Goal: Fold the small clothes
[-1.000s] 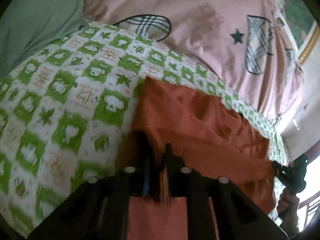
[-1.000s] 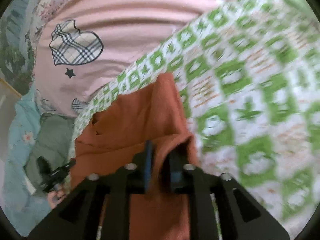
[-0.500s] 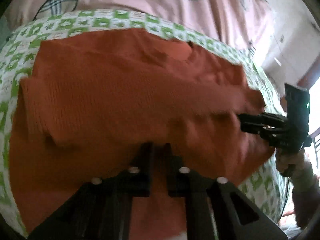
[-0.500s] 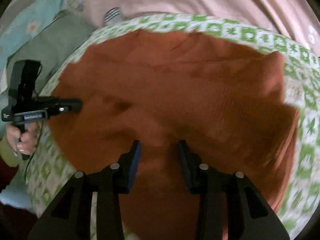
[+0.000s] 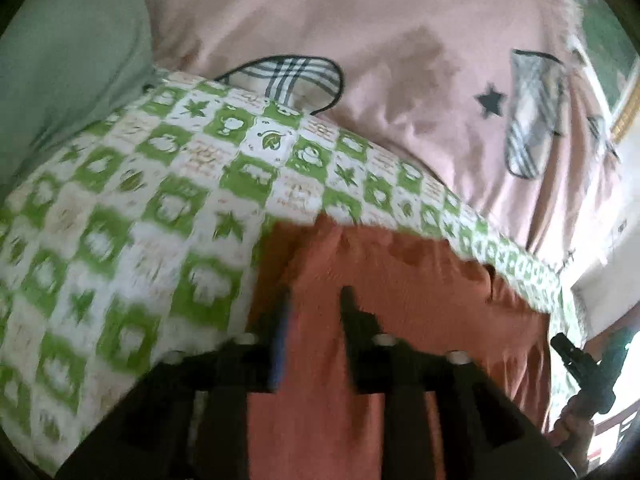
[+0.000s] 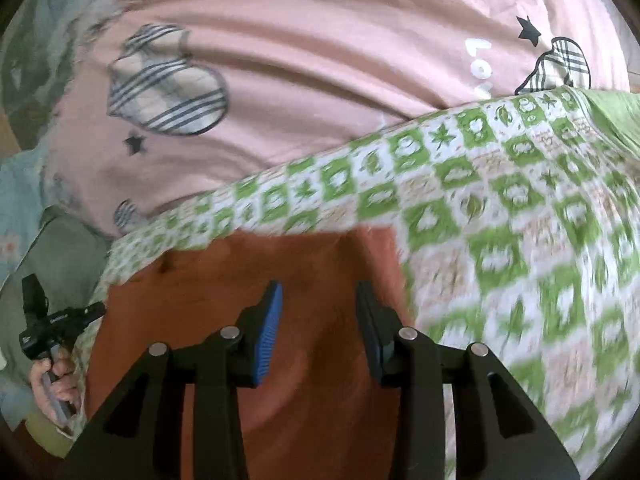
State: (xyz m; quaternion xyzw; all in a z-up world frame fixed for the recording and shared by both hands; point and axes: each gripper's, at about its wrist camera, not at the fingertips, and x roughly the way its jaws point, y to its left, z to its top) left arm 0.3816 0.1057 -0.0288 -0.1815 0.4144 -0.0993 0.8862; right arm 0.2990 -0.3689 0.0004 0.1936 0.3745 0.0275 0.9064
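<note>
As the orange garment (image 5: 400, 300) lay flat on the green checked cloth (image 5: 120, 220), its long axis ran from one hand to the other. The left gripper (image 5: 314, 308) sat over one end, its jaws having just opened with nothing pinched. The right gripper (image 6: 320, 308) sat over the other end, its jaws also apart and empty.

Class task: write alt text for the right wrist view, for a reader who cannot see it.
An open right gripper, nothing between its blue-padded fingers, hovers over an orange-brown garment lying on a green-and-white checked cloth. Behind it lies a pink sheet with plaid hearts and stars. At the left edge, a hand holds the left gripper.
</note>
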